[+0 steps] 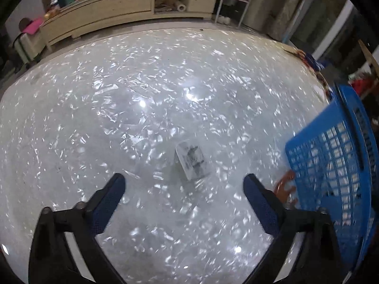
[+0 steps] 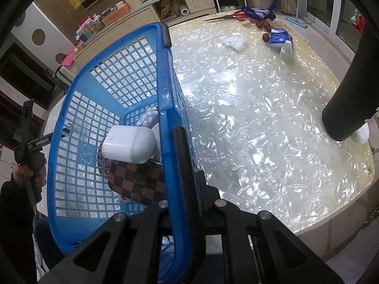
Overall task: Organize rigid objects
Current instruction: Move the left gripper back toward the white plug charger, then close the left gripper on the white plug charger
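My left gripper (image 1: 183,184) is open and empty, just above the pearly table (image 1: 142,94). A small clear box (image 1: 192,161) with a dark item inside lies on the table just ahead of the fingertips. An orange object (image 1: 285,187) lies beside the right finger, at the foot of the blue plastic basket (image 1: 331,165). My right gripper (image 2: 175,139) is shut on the basket's rim (image 2: 165,108) and holds the basket tilted. Inside the basket lie a white case (image 2: 129,144), a brown checkered wallet (image 2: 138,182) and a white tube (image 2: 148,118).
At the table's far end lie scissors (image 2: 227,17), blue-white socks (image 2: 260,13), dark round fruits (image 2: 263,25), a white cloth (image 2: 234,42), a blue packet (image 2: 279,38) and a white cup (image 2: 287,51). A black cylinder (image 2: 350,94) stands at the right. A low cabinet (image 1: 106,11) stands beyond.
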A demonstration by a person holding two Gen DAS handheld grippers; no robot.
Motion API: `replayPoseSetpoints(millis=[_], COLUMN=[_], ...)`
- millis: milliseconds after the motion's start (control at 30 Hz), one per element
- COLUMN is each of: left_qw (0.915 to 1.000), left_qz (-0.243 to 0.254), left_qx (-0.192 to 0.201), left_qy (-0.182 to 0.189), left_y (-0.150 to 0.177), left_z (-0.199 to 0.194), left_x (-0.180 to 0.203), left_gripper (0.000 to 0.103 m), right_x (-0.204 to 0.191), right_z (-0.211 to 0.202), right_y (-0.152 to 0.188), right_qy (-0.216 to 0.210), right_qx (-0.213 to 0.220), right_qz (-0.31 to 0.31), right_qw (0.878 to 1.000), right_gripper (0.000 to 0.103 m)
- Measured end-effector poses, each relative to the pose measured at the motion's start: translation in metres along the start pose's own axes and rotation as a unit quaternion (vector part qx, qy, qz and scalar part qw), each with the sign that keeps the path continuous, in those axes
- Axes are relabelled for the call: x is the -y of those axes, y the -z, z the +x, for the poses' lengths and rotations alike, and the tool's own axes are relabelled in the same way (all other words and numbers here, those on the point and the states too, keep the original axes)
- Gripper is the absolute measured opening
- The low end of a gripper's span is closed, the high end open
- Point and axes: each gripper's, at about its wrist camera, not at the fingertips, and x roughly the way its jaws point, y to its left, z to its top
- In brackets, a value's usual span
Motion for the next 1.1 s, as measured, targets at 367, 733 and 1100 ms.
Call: replayPoseSetpoints(millis=[367, 733, 1100], left_qw=[0.9995, 0.9988, 0.9993], left_qz=[-0.008, -0.019, -0.030], left_qx=[-0.011, -0.010, 0.024], left_qy=[-0.029, -0.044, 0.001], left_y=[-0.004, -0.003, 0.011], left_z=[0.032, 0.044, 0.023], left_x=[0.011, 0.009, -0.003], left_gripper=[0.085, 0.026, 0.026], right_x=[0.003, 0.002, 0.002], right_z=[0.001, 0.000, 0.000], right_y=[0.000, 0.001, 0.001], right_qy=[-0.008, -0.008, -0.005], right_qx=[0.001, 0.001, 0.002], right_qz=[0.001, 0.002, 0.005], right_qw=[1.000, 1.000, 1.000], right_gripper=[0.008, 0.008, 0.008])
